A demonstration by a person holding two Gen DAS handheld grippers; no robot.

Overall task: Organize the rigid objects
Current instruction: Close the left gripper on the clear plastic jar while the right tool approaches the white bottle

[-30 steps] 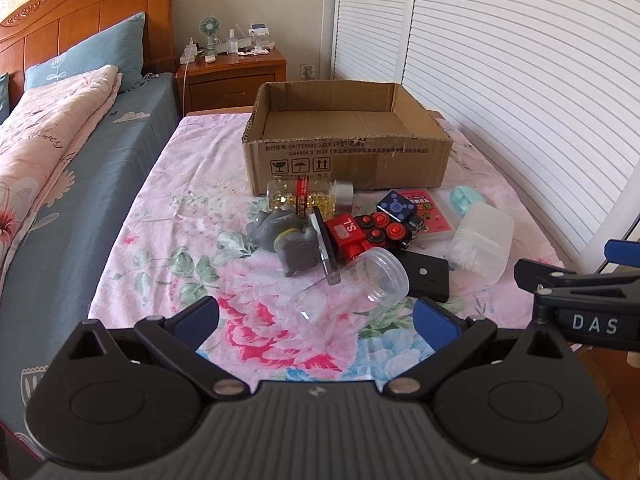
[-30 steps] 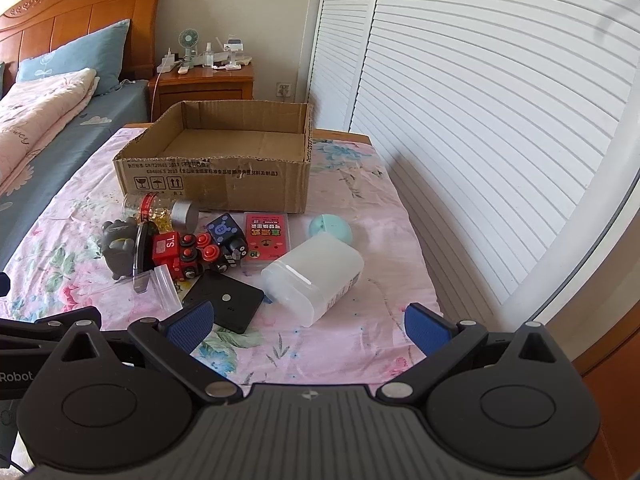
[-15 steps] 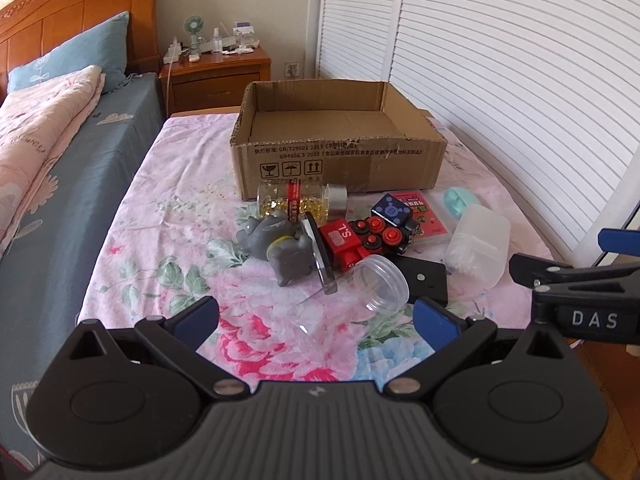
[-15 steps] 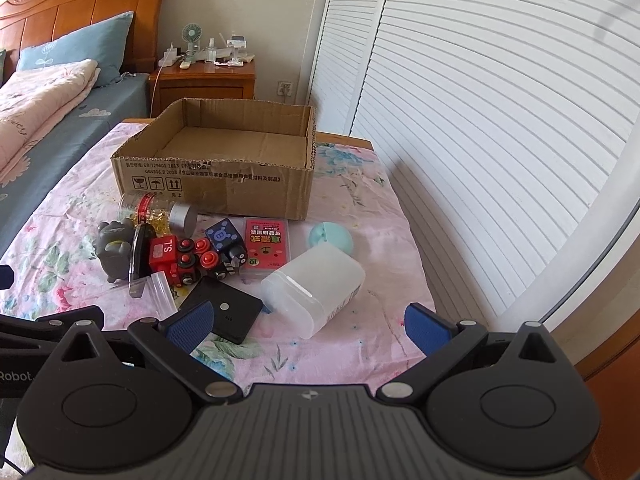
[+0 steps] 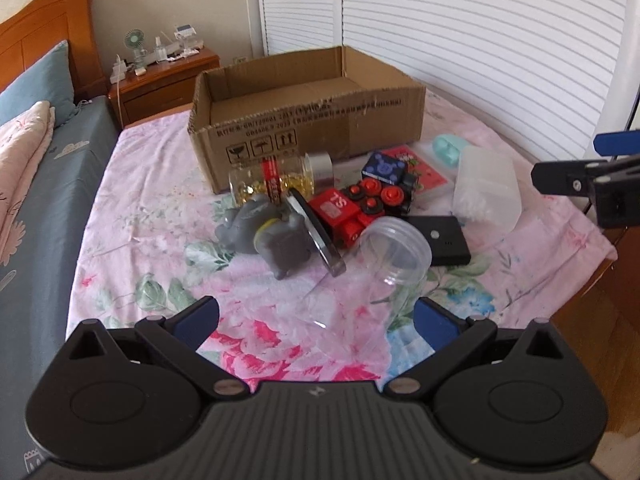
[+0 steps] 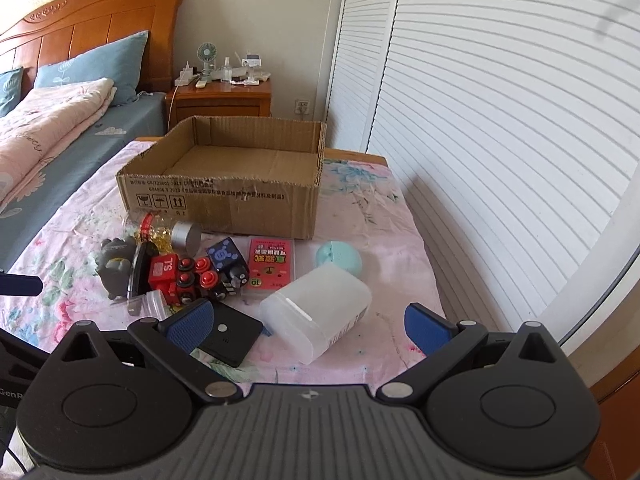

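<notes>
An open cardboard box [image 5: 308, 120] [image 6: 224, 188] stands empty on the floral sheet. In front of it lie a pill bottle [image 5: 280, 178], a grey toy [image 5: 268, 232], a red toy train [image 5: 356, 208] [image 6: 184, 280], a blue cube [image 5: 386, 168], a red card box [image 6: 271, 268], a black flat box [image 5: 440, 240] [image 6: 230, 334], a clear jar [image 5: 376, 276], a frosted white container [image 5: 486, 196] [image 6: 316, 308] and a teal case [image 6: 339, 258]. My left gripper [image 5: 316, 318] is open just before the clear jar. My right gripper [image 6: 308, 326] is open just before the white container.
The bed [image 6: 60, 148] with pillows lies to the left. A wooden nightstand [image 6: 224, 100] with a small fan stands behind the box. White louvred doors [image 6: 480, 120] run along the right. The table's right edge [image 5: 600, 264] drops off to the floor.
Both grippers have moved forward and closer to the pile. The left view has tilted and swung left; the right gripper now sits nearer the white container. Nothing was picked up.
</notes>
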